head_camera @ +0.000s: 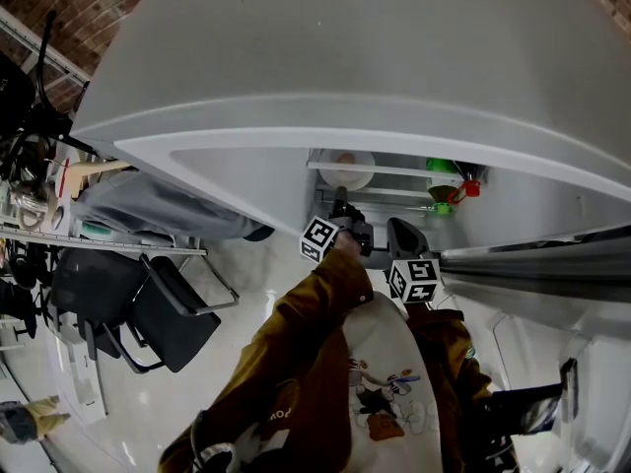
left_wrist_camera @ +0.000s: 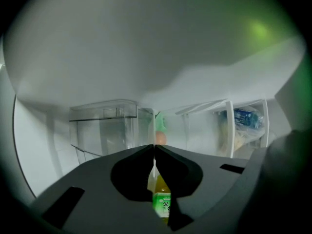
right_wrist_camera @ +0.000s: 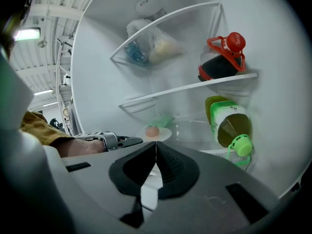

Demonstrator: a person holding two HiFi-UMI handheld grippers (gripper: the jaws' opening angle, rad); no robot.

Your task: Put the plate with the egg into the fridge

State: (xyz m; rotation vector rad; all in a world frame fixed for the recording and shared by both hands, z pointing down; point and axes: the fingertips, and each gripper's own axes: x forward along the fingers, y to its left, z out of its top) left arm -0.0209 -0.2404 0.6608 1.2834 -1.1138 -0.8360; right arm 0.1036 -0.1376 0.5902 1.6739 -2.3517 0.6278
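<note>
Well inside the white fridge [right_wrist_camera: 97,77], the small round white plate [right_wrist_camera: 164,135] sits flat on a white-edged shelf [head_camera: 389,171], with the pale brown egg [right_wrist_camera: 152,130] near its middle. Bare shelf shows in front of the plate and to its right. A pale green soft item [right_wrist_camera: 164,120] lies just behind it.

The left gripper [right_wrist_camera: 139,140] reaches in from the left. Its black tip is level with the plate's near-left rim; touching or apart, I cannot tell. In the left gripper view its jaws are pressed together with nothing between them, and the egg shows just beyond the tips.

The right gripper [right_wrist_camera: 156,147] hangs back from the plate, well short of the shelf edge. Its jaws are also closed tip to tip and empty.

To the right, a green-tea bottle with a green cap [right_wrist_camera: 230,126] lies on its side, well apart from the plate. One shelf up lies a dark bottle with a red cap [right_wrist_camera: 222,62]. Higher up is a clear bag of food [right_wrist_camera: 148,48].

Only the left gripper view shows the clear plastic drawer [left_wrist_camera: 105,126] left of the egg. Only the head view shows both marker cubes side by side at the fridge opening, with the brown sleeve [head_camera: 306,333] behind them.
</note>
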